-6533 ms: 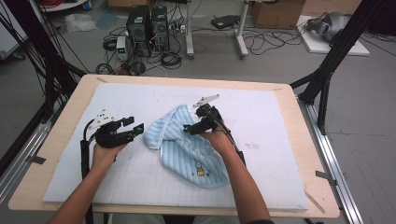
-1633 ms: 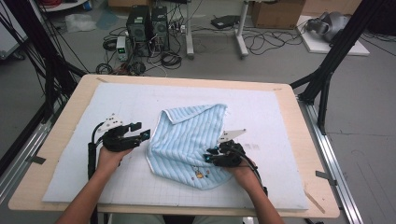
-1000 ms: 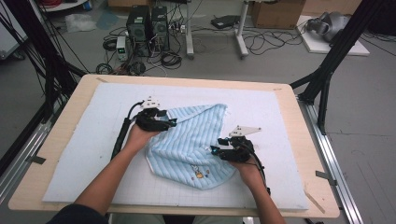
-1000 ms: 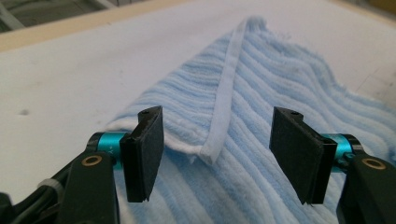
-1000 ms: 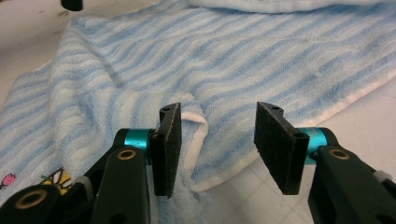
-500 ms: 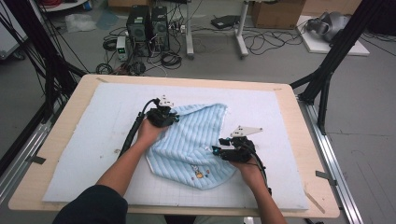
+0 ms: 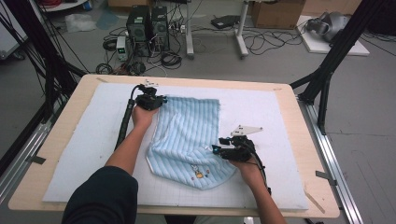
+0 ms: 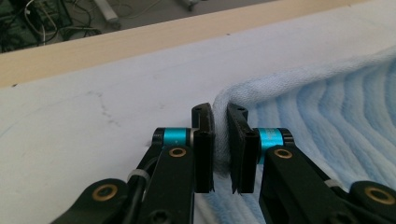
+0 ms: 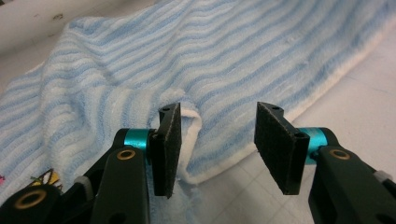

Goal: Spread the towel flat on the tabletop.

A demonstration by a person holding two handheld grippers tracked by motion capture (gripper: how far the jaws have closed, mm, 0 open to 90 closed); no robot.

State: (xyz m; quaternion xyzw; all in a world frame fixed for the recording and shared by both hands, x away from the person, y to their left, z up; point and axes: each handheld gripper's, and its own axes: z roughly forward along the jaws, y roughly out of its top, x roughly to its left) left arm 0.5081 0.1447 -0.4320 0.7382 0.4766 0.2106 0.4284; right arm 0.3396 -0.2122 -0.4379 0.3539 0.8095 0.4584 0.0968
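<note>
Towel [image 7: 191, 135], striped blue, lay spread on the white mat [image 7: 271, 112], its far left corner pinched in the left gripper [image 8: 220, 140], whose jaws had just closed on it. Right gripper [image 9: 217, 144] stood half open over the near right edge, gripping nothing.

Blue-and-white striped towel [image 7: 187, 135]; white mat [image 7: 261, 109]; black tongs [image 8: 220, 140].

Towel [image 7: 189, 135] on mat [image 7: 280, 116], between left tongs [image 7: 156, 100] and right tongs [image 7: 215, 150].
</note>
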